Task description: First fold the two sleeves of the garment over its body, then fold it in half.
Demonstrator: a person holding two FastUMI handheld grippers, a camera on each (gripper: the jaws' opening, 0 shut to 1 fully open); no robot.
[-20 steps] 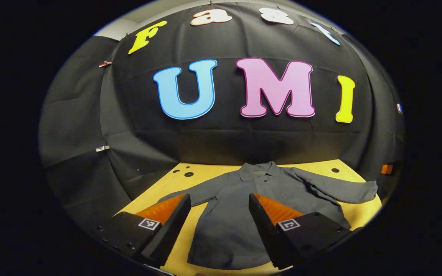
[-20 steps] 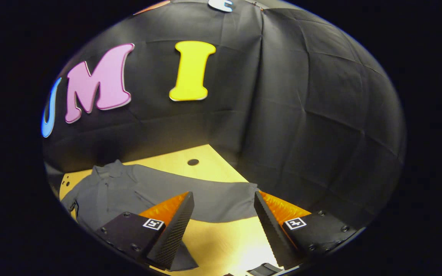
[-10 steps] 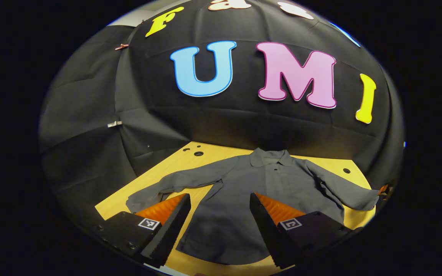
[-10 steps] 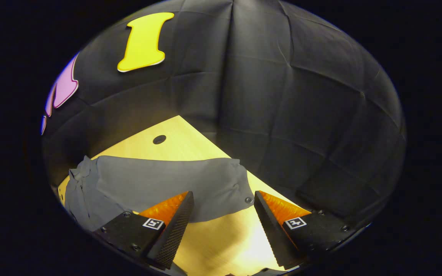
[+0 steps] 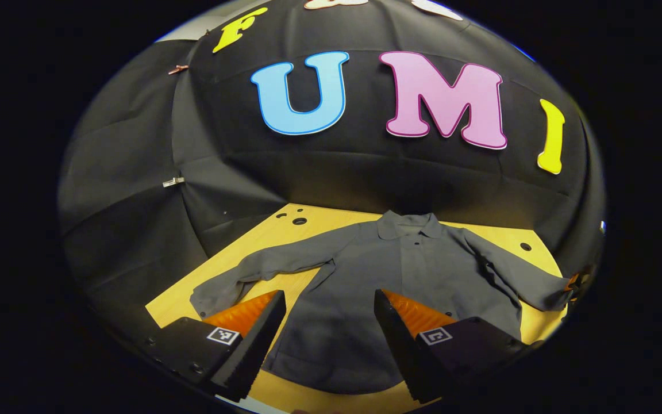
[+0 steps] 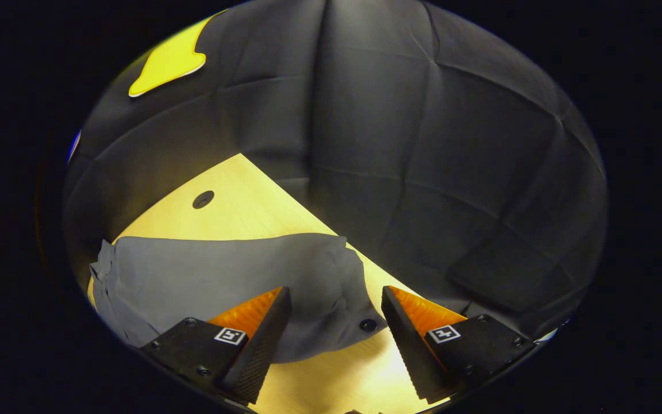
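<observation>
Wooden table [image 5: 285, 233] under grey shirt [image 5: 400, 276], spread flat, both sleeves out. Left gripper [image 5: 326, 313] fingers spread above shirt hem. Right gripper [image 6: 335, 310] fingers spread over sleeve cuff [image 6: 337, 299].

Each claw, left [image 5: 326, 330] and right [image 6: 335, 330], has two wedge-shaped ribbed fingers on dark screwed blocks, each block bearing a small square black-and-white marker.

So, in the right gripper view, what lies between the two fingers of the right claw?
The cuff end of the grey shirt sleeve with its dark button, then bare yellow wooden table nearer the camera.
</observation>
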